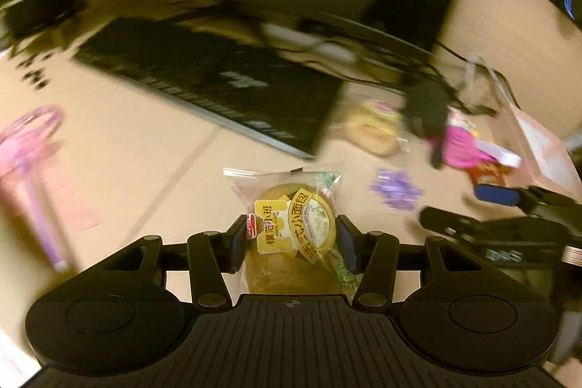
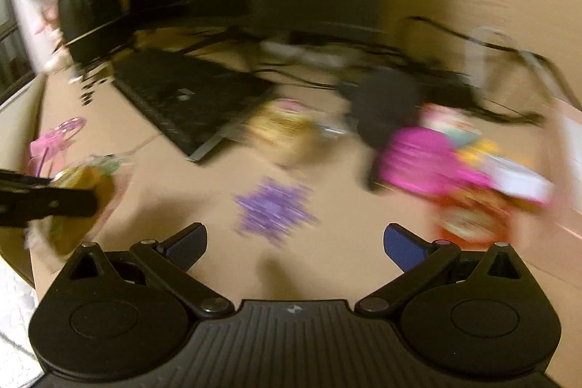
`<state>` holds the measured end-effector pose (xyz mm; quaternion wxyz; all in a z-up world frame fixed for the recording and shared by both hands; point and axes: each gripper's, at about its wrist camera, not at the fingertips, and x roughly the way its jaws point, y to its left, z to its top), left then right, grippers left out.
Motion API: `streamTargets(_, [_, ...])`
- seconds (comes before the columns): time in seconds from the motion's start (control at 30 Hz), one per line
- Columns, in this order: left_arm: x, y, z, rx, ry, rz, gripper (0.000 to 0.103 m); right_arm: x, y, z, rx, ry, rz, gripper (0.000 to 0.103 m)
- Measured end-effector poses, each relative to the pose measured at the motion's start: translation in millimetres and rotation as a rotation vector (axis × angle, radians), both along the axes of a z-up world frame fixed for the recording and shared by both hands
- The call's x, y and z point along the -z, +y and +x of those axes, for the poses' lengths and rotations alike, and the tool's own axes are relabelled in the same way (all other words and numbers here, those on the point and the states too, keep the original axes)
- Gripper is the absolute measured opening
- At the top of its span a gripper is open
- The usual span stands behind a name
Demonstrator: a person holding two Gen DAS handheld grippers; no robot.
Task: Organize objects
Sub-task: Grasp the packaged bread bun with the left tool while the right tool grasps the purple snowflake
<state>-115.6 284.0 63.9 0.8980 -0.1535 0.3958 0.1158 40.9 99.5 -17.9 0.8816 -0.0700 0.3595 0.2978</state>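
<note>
Left wrist view: I am gripping the bun (image 1: pixel 291 235) between my left gripper (image 1: pixel 291 239) jaws, carrying it. Right gripper (image 2: pixel 294 242) is gaping empty, snowflake (image 2: pixel 272 206) just ahead; next needs a drop spot.

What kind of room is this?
Probably a home desk or study corner: a black keyboard lies on a tan desk amid cables, with a wrapped bun held in the left gripper.

Bread packet (image 1: pixel 291 228): yellow label reads 模范小班; round label reads 法式小面包, apparently with small Latin lettering, too small to read. Laptop (image 1: pixel 218 86) logo blurred, illegible.
</note>
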Motion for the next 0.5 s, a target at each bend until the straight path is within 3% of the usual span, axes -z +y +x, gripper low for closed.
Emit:
streamTargets(0.1, [-2.3,22.7,-13.8,-0.008,-0.015,-0.027,0.055,9.6,26.8,14.0,-0.024,-0.009,-0.031,0.103])
streamTargets(0.27, [1.3,31.9,-19.8,0.003,-0.041,-0.038,0.055,18.1,36.6,16.1,-0.016,0.004,-0.081,0.083])
streamTargets(0.33, [5.3,33.7,-23.7,0.023,-0.041,-0.046,0.055,12.4,31.4,6.4,-0.026,0.002,-0.097,0.053])
streamTargets(0.4, [8.6,30.3,-21.8,0.056,-0.024,-0.045,0.055,6.6,24.0,1.8,-0.021,0.016,-0.074,0.053])
streamTargets(0.5, [5.4,12.0,-13.3,0.150,-0.020,-0.039,0.055,-16.5,2.5,-18.2,0.013,-0.044,-0.085,0.053])
